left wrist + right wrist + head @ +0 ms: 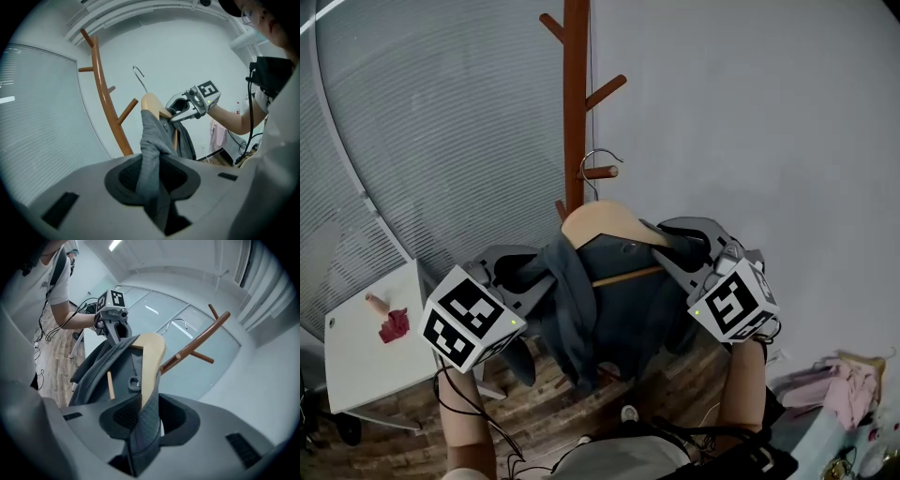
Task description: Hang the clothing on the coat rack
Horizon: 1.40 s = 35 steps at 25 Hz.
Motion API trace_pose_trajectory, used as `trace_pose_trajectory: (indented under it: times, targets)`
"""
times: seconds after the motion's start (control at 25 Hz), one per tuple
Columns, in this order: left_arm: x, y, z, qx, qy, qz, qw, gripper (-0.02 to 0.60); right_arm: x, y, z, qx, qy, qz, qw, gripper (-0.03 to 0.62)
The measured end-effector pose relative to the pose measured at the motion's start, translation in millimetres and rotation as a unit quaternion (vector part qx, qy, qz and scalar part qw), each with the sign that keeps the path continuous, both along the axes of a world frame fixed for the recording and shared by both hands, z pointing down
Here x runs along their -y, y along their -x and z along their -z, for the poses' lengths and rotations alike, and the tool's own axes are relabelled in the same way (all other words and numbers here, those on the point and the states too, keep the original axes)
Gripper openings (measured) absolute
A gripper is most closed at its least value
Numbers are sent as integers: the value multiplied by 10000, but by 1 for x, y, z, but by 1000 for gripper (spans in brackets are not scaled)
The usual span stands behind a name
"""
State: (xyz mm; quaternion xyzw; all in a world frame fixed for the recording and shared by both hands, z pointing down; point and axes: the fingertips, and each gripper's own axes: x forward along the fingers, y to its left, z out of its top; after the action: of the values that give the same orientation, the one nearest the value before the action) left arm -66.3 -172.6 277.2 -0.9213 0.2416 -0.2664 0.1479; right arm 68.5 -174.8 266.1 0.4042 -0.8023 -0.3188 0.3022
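A dark grey garment (605, 305) hangs on a wooden hanger (611, 223) held up between both grippers. The hanger's metal hook (595, 167) is right beside a short peg (603, 172) of the brown coat rack (575, 103); whether it rests on the peg I cannot tell. My left gripper (528, 278) is shut on the garment's left shoulder cloth (151, 154). My right gripper (692, 251) is shut on the hanger's right end (151, 362) together with the cloth over it. In each gripper view the other gripper shows across the hanger.
A small white table (356, 366) at lower left carries a red cloth (394, 326). Pink clothing (842, 382) lies at lower right. A ribbed glass wall (441, 122) stands behind the rack on the left, a plain wall on the right. Cables hang near the person's body.
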Motion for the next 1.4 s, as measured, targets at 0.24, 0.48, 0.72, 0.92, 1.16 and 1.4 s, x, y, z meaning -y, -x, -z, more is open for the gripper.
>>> trace_pose_trajectory:
  times: [0.24, 0.48, 0.72, 0.92, 1.16, 1.4]
  targets:
    - [18, 3, -6, 52, 94, 499, 9987, 91, 30, 2, -6, 29, 147, 590, 9981, 120]
    - [23, -1, -9, 49, 165, 841, 9963, 91, 49, 2, -12, 10, 253, 984, 9948, 120]
    - [31, -1, -22, 58, 363, 1097, 9933, 91, 64, 3, -27, 42, 443, 1235, 9913, 120]
    - [33, 2, -23, 68, 482, 1187, 9917, 91, 71, 9, -29, 55, 507, 1366, 9893, 120]
    - [42, 5, -28, 127, 573, 1124, 9919, 89, 80, 11, -37, 133, 615, 1347, 9889, 120]
    - [50, 9, -37, 153, 645, 1045, 9923, 90, 86, 15, -46, 187, 663, 1293, 9892, 120]
